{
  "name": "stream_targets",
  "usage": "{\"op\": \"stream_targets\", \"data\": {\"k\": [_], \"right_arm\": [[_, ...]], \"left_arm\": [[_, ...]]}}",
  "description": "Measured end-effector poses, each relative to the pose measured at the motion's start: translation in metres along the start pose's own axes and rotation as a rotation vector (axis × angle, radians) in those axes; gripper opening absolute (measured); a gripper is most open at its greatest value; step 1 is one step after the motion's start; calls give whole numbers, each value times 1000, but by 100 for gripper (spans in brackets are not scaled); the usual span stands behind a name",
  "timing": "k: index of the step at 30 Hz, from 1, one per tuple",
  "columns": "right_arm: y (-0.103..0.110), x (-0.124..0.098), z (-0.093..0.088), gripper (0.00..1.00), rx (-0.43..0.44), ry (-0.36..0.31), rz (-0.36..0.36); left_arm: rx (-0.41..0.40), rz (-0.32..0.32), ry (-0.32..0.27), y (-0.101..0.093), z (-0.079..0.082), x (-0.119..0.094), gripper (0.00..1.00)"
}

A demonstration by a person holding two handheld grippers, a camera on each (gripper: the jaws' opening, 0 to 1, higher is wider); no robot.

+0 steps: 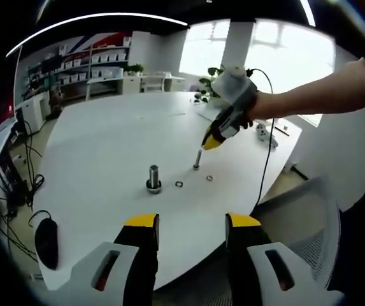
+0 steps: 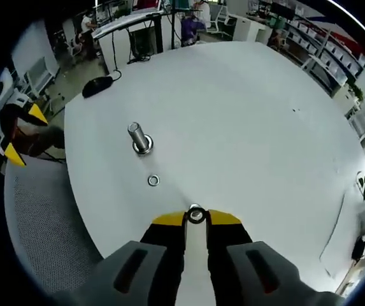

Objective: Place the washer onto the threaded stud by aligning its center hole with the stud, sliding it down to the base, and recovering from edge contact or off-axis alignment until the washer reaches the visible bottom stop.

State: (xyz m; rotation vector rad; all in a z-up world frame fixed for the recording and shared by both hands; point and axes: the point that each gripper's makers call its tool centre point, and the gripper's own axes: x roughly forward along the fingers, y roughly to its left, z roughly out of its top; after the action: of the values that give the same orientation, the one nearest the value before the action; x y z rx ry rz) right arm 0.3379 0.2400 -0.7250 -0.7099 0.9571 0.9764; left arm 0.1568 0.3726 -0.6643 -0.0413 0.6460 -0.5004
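Note:
A thin threaded stud (image 1: 197, 159) stands upright on the white table (image 1: 106, 146). My right gripper (image 1: 211, 141), held by a hand coming in from the right, hovers just above its top. In the right gripper view that gripper (image 2: 196, 218) has its yellow tips nearly together around a small metal washer (image 2: 196, 215). A thicker stud (image 1: 153, 176) (image 2: 138, 138) with a wide base stands to the left. Loose washers (image 1: 179, 184) (image 1: 210, 177) (image 2: 153, 180) lie on the table. My left gripper (image 1: 192, 223) is open over the table's near edge, holding nothing, and it appears at the left edge of the right gripper view (image 2: 18, 134).
A black mouse (image 1: 45, 242) (image 2: 97, 85) lies near the table's edge. A grey mesh chair (image 1: 300, 217) (image 2: 42, 223) stands by the near edge. Small metal parts (image 1: 262, 131) and a cable sit at the far right. Shelves and desks line the room behind.

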Motion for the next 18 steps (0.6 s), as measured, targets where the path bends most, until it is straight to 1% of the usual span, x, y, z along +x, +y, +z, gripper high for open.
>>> {"op": "stream_targets", "data": {"k": [4,10,14,16,18], "right_arm": [[-2,7,-2,13,-28,28,-1],[-4,13,-3,13,-37,52,7],[-2,16,-4,13,-41,66,12],[-1,18,-6,13,-48,82,13],[-1,19,-6,13,-52,82,15]], "left_arm": [[1,2,6,0,-3,-1,40],[-4,8,6,1,-6,-4,40],[-11,14,4,4,-8,-6,40],[-13,17,3,5,-8,-6,40],[-13,19,2,6,-8,-7,40]]}}
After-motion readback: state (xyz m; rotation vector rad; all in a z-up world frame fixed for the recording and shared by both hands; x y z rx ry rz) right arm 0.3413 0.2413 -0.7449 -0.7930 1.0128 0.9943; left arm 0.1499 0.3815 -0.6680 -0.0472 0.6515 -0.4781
